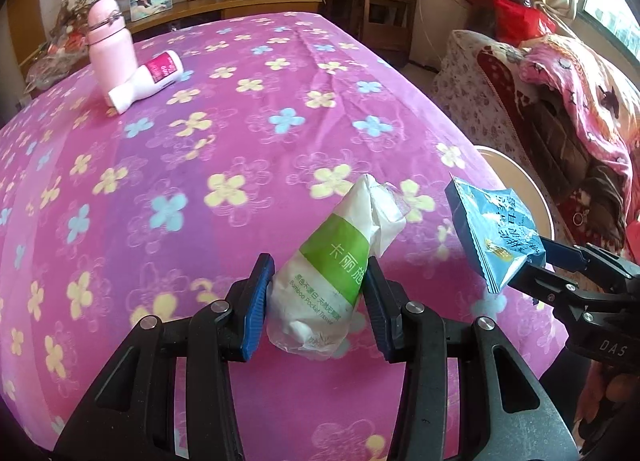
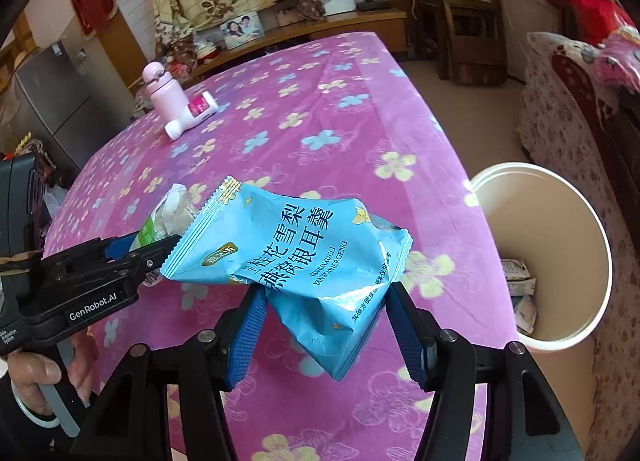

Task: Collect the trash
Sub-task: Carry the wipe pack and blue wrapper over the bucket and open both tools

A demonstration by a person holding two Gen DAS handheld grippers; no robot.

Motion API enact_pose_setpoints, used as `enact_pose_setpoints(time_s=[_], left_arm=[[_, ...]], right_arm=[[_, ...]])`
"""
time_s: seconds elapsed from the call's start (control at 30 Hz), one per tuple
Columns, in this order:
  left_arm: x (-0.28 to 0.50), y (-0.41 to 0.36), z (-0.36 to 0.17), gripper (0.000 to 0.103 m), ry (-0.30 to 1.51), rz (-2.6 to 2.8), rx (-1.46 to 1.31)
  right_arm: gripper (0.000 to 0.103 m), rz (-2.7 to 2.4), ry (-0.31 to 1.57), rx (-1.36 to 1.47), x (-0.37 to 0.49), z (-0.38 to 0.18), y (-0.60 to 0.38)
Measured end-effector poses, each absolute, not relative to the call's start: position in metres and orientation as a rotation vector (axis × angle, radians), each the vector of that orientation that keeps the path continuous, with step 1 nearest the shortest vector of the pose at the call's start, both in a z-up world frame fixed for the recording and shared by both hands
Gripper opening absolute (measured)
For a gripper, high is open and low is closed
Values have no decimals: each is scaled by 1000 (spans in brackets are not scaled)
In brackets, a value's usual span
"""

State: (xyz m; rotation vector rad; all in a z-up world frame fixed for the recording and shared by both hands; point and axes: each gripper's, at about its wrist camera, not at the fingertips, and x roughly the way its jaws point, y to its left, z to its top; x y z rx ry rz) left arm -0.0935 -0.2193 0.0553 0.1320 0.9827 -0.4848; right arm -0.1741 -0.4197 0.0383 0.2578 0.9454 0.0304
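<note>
Pinching a soft, crinkly tissue pack (image 1: 320, 281), the left claw (image 1: 318, 297) hovers over the worktop (image 1: 200, 181); the right claw (image 2: 324, 321) clamps a crumpled glossy blue wrapper (image 2: 296, 257).

Magenta flower-print tablecloth (image 1: 240, 141), sky-blue wrapper (image 2: 296, 253), green-and-white tissue pack (image 1: 328, 273)

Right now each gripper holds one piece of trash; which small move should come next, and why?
Probably carry the right gripper with its blue snack wrapper over the white bin beside the table: its open mouth is closest to that side.
</note>
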Motion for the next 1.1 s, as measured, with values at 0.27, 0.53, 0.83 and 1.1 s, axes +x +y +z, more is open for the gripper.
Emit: enact_pose_setpoints(time_s=[0.27,0.53,0.83,1.1], left_arm=[[-96,-235,53,42,988,-508,139],[-100,-265,54,42,989,-557,151],[-108,-310,52,42,993,-622,188],[-113,-331,50,42,1002,-642,206]], right_arm=[[60,-3,931,280,-179,41,-433],[60,-51,923,306,-188,42,-454],[60,-131,911,363,-204,40,-498],[60,-167,906,394,-213,38,-521]])
